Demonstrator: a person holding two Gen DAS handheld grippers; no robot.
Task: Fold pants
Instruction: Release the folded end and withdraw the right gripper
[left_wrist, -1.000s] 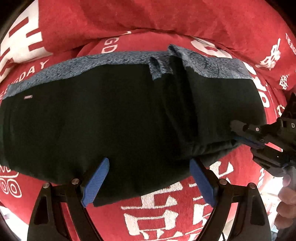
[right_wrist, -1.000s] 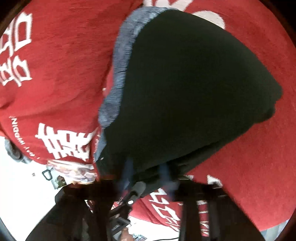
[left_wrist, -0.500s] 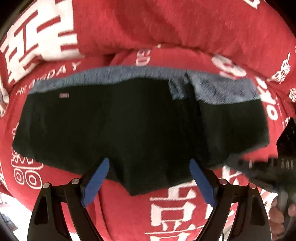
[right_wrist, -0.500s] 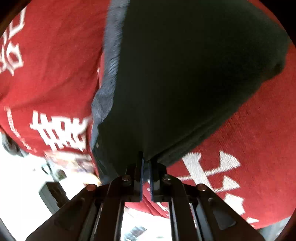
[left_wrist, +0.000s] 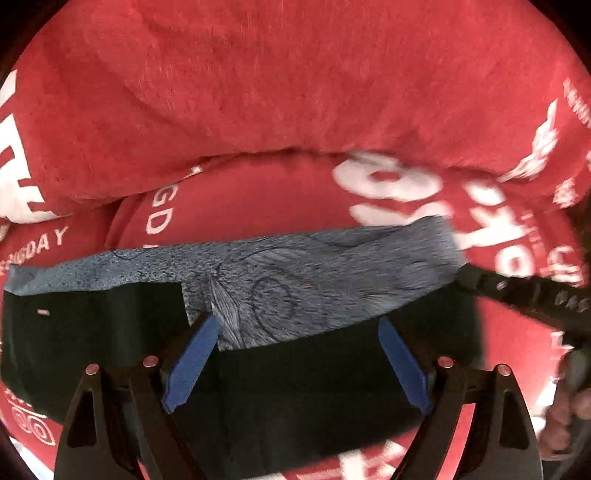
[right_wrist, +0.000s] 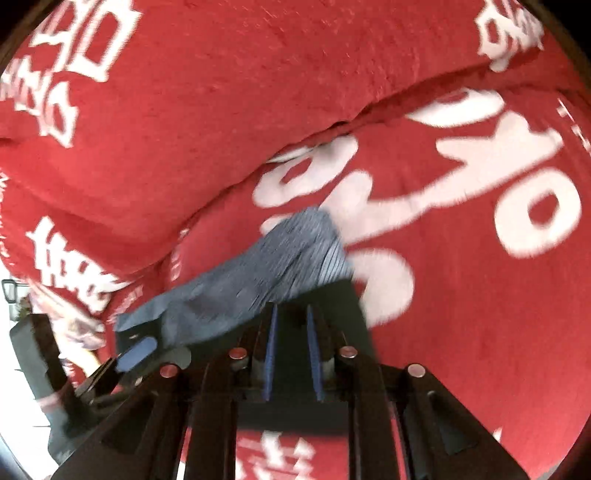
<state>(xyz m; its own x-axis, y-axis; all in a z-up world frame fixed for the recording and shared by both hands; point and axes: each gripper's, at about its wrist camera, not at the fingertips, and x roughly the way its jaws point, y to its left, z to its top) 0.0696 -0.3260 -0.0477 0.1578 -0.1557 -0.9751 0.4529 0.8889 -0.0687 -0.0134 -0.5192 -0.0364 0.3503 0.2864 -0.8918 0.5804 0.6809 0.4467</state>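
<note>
The pants (left_wrist: 92, 343) are black with a blue-grey patterned lining (left_wrist: 325, 280) and lie on a red blanket. In the left wrist view my left gripper (left_wrist: 295, 354) is open, its blue pads (left_wrist: 192, 362) over the black cloth, holding nothing. My right gripper comes in from the right edge (left_wrist: 517, 295) with its tip at the lining's right end. In the right wrist view my right gripper (right_wrist: 290, 347) is nearly shut on a black fold of the pants (right_wrist: 332, 314), with the lining (right_wrist: 258, 284) turned up beyond it.
A red blanket with white lettering (left_wrist: 295, 110) covers the surface and bulges into a thick roll behind the pants. Its edge and a pale floor (right_wrist: 14, 387) show at the left of the right wrist view.
My right gripper has carried the pants' right end up and over toward the back, turning the blue-grey lining face up. My left gripper has moved forward over the cloth, still open.
</note>
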